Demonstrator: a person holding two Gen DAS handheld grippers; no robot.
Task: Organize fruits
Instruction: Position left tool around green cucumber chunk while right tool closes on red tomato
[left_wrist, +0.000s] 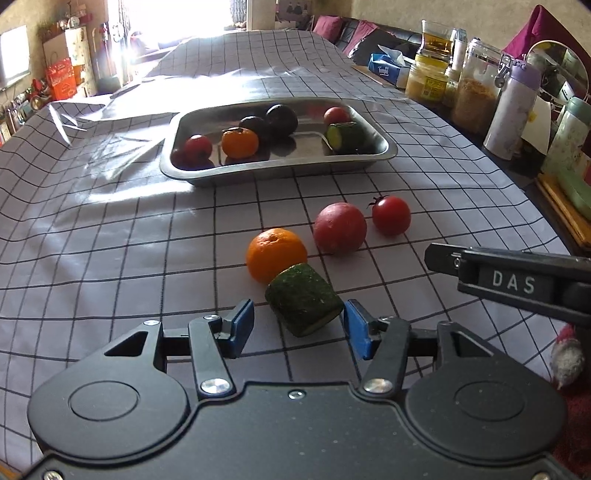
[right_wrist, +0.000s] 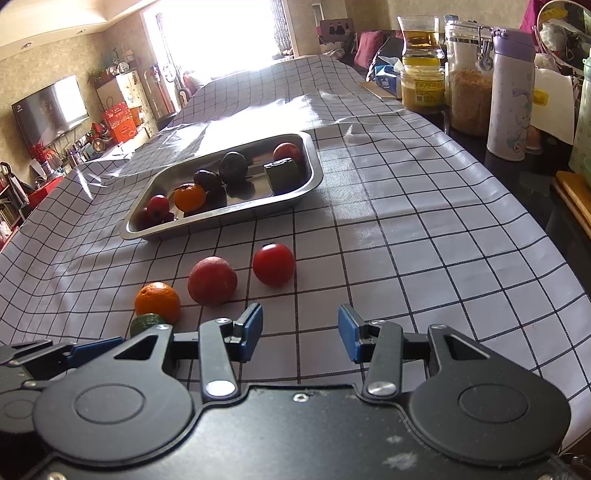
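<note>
Cucumber chunk (left_wrist: 303, 298) first, since it sits nearest: it lies on its side on the checked tablecloth (left_wrist: 110, 236), between the blue pads of my left gripper (left_wrist: 299, 326), and I see a gap on each side, so the jaws stand wide and hold nothing. I judge the piece firm and fairly light, with rough dark skin that should give decent grip; the cut faces look wetter and slicker, so I would close on the skin across its curved sides, gently enough not to bruise it.

My right gripper (right_wrist: 301, 332) hovers over bare cloth just to the right, jaws parted and empty.

Just behind the cucumber, touching or nearly touching it, sits an orange (left_wrist: 276, 254): round, prone to roll, with a forgiving peel. Beside that is a dull red fruit (left_wrist: 340, 228), then a glossy tomato (left_wrist: 390, 215), which I would treat as the most fragile and slippery of the lot.

Further on, the steel tray (left_wrist: 280, 172) already holds another cucumber piece, a small orange, two dark fruits and red ones. Four pieces remain outside it.

Beyond, along the right edge, jars and a lilac flask (left_wrist: 511, 107) stand well apart from my work.
</note>
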